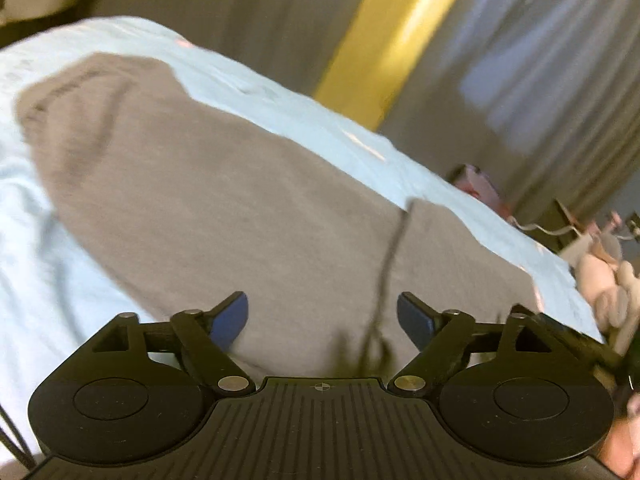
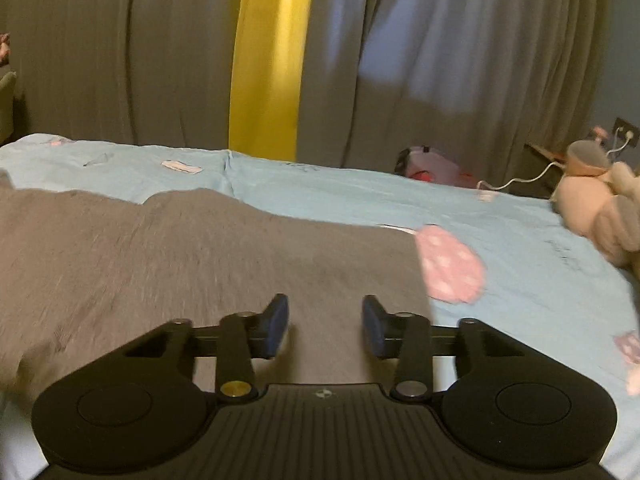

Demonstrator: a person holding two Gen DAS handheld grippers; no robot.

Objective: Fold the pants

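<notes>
Grey pants (image 1: 224,208) lie flat on a light blue bedsheet (image 1: 24,264). In the left wrist view a dark drawstring (image 1: 390,256) runs down the cloth toward the camera. My left gripper (image 1: 322,320) is open and empty, just above the pants near the drawstring. In the right wrist view the pants (image 2: 168,264) fill the left and middle, with their right edge beside a pink dotted patch on the sheet (image 2: 452,264). My right gripper (image 2: 325,324) is open and empty, over the cloth near that right edge.
Grey curtains (image 2: 120,60) with a yellow strip (image 2: 268,60) hang behind the bed. A plush toy (image 2: 600,208) lies at the bed's right side, with a white cable (image 2: 520,180) and a pink and white object (image 2: 428,164) beyond the far edge.
</notes>
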